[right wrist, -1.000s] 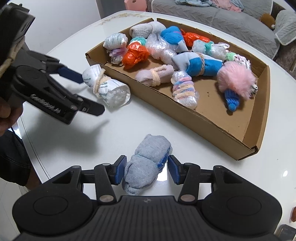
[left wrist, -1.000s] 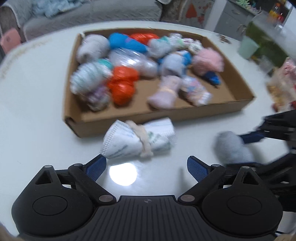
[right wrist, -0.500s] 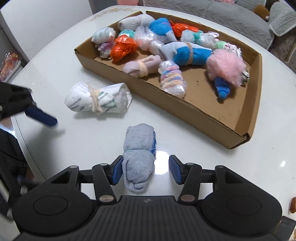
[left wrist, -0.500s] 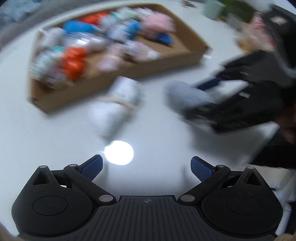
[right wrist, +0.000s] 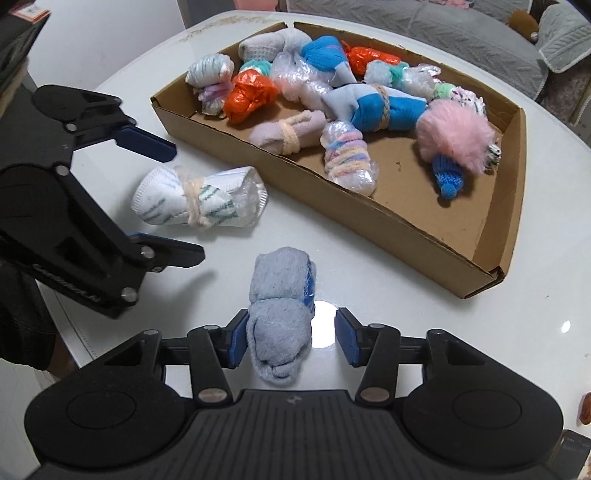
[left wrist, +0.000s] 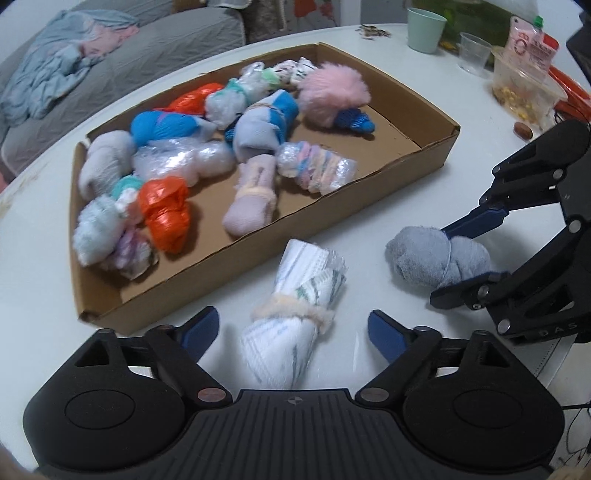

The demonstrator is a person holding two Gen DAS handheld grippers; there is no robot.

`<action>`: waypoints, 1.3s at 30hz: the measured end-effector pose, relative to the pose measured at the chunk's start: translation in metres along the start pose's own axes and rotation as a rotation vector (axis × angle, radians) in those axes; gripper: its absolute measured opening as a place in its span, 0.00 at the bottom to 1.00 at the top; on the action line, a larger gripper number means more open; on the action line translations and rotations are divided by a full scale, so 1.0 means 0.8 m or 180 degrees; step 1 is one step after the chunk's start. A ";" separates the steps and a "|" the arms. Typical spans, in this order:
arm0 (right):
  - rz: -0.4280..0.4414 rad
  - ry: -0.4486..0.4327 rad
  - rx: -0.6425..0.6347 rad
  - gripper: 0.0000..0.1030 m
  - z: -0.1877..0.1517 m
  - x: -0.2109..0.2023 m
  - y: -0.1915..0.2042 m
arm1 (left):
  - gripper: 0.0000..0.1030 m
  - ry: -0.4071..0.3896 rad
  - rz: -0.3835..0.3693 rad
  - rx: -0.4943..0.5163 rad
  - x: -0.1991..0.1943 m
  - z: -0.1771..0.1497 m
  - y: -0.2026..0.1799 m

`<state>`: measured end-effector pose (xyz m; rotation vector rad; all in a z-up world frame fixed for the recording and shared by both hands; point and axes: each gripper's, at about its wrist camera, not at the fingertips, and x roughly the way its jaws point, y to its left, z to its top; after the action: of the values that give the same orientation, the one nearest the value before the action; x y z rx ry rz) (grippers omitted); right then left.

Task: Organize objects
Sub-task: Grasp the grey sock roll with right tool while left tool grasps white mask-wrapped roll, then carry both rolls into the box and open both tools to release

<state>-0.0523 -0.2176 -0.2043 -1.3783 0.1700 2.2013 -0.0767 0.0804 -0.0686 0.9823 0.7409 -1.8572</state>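
A white bundle (left wrist: 295, 317) tied with a cream band lies on the white table just in front of the cardboard tray (left wrist: 332, 206). My left gripper (left wrist: 291, 328) straddles it. Its jaws are closing, and both pads still stand apart from the bundle. A grey sock roll (right wrist: 280, 321) lies to the right of it, between the fingers of my right gripper (right wrist: 291, 339). Those jaws are closing too: the left pad touches the roll and a gap shows at the right pad. The tray (right wrist: 369, 229) holds several rolled socks and wrapped bundles.
Behind the tray's right end stand a green cup (left wrist: 424, 27), a clear plastic cup (left wrist: 474, 51) and a plastic snack container (left wrist: 524, 85). A grey sofa (left wrist: 110, 55) lies beyond the table. A person's dark sleeve (right wrist: 22, 325) is at the table's near left edge.
My left gripper swung and rolled, then came down over the white bundle, which now lies between narrower jaws. The right gripper stayed around the grey roll and narrowed slightly.
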 end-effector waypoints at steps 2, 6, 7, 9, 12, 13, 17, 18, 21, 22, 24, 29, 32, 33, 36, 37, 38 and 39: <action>-0.0009 -0.0011 0.0013 0.32 0.000 -0.001 -0.001 | 0.75 0.0010 -0.0065 0.0000 0.005 0.000 -0.001; -0.0015 -0.0009 0.0021 0.29 0.000 0.000 -0.003 | 0.56 0.0006 -0.0183 0.0032 0.008 -0.002 -0.007; -0.0016 -0.0007 0.0022 0.28 0.000 -0.001 -0.004 | 0.50 0.0001 -0.0209 0.0015 0.007 -0.002 -0.007; -0.0004 0.0009 0.0030 0.28 0.000 -0.001 -0.004 | 0.43 0.0017 -0.0208 0.0006 0.006 0.000 -0.009; 0.0009 0.0027 0.0032 0.27 -0.001 -0.003 -0.005 | 0.40 0.0046 -0.0198 0.0004 0.004 -0.001 -0.012; 0.0015 0.0026 0.0035 0.27 -0.001 -0.003 -0.005 | 0.39 0.0062 -0.0187 -0.0001 0.003 -0.001 -0.012; 0.0045 0.0007 0.0029 0.27 -0.001 -0.011 -0.007 | 0.39 0.0123 -0.0165 -0.0042 -0.007 -0.005 -0.011; 0.0053 -0.0001 0.0024 0.27 -0.001 -0.014 -0.007 | 0.39 0.0126 -0.0167 -0.0063 -0.012 -0.006 -0.011; 0.0073 -0.0054 0.0024 0.27 0.001 -0.026 -0.008 | 0.39 0.0074 -0.0138 -0.0126 -0.033 -0.002 -0.010; 0.0081 -0.0087 0.0033 0.27 0.002 -0.032 -0.009 | 0.39 0.0033 -0.0138 -0.0154 -0.041 0.002 -0.009; 0.0100 -0.0190 0.0062 0.27 0.003 -0.049 -0.013 | 0.39 -0.0075 -0.0134 -0.0212 -0.057 0.013 -0.007; -0.0061 -0.0663 0.0162 0.27 0.009 -0.102 -0.033 | 0.39 -0.0428 -0.0158 -0.0360 -0.094 0.055 -0.004; -0.0189 -0.0982 0.0306 0.27 0.014 -0.135 -0.060 | 0.39 -0.0646 -0.0132 -0.0386 -0.122 0.079 -0.004; -0.0229 -0.1074 0.0346 0.27 0.015 -0.146 -0.068 | 0.39 -0.0697 -0.0118 -0.0389 -0.129 0.085 -0.004; -0.0286 -0.1244 0.0431 0.27 0.017 -0.166 -0.086 | 0.39 -0.0756 -0.0080 -0.0347 -0.141 0.101 -0.006; -0.0323 -0.1276 0.0438 0.27 0.017 -0.169 -0.089 | 0.39 -0.0778 -0.0087 -0.0305 -0.143 0.105 -0.007; -0.0344 -0.1298 0.0443 0.27 0.019 -0.170 -0.092 | 0.39 -0.0811 -0.0079 -0.0281 -0.145 0.107 -0.008; -0.0353 -0.1320 0.0440 0.27 0.021 -0.171 -0.094 | 0.39 -0.0802 -0.0089 -0.0302 -0.144 0.110 -0.008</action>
<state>0.0181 -0.1985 -0.0652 -0.8155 0.0893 2.2786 -0.0774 0.0621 0.0754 0.6653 0.6852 -1.9078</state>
